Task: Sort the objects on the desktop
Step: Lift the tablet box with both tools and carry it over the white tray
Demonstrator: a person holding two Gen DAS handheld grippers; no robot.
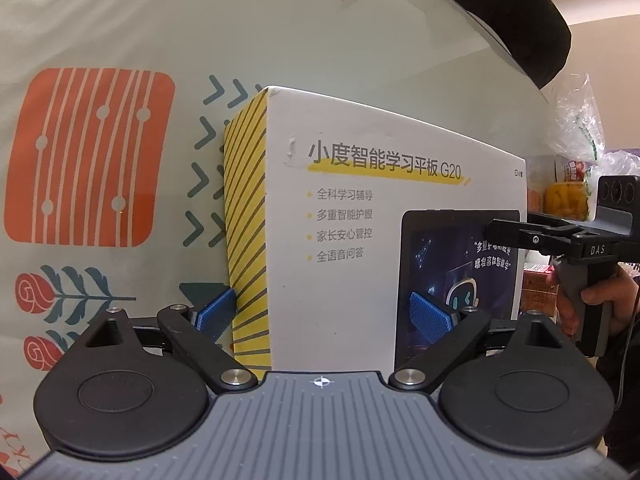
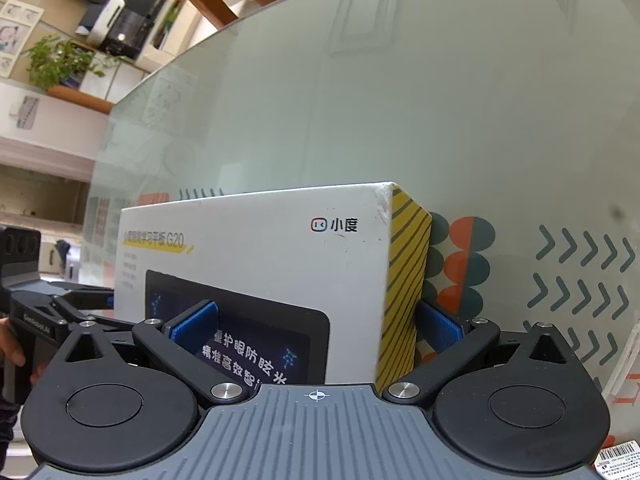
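Left wrist view: left gripper (image 1: 322,316) has its jaws spread wide around the near left corner of the box (image 1: 360,208), white with yellow striped side. One blue pad (image 1: 216,312) sits against the striped side, the other (image 1: 434,316) lies on the printed front face; real squeeze or just contact, can't tell. Box stands on the desk (image 1: 320,32), which has a glass top over a patterned cloth. Right of the jaws, the right gripper (image 1: 505,225) reaches in at the box's far edge, a hand (image 1: 592,300) on its grip.

Right wrist view: right gripper (image 2: 316,326) jaws are likewise spread around the box (image 2: 260,248) at its right corner, striped side between them. Left pad (image 2: 196,322) on the front face, right pad (image 2: 440,332) behind the striped side. Left gripper's body (image 2: 48,308) shows left of the jaws.
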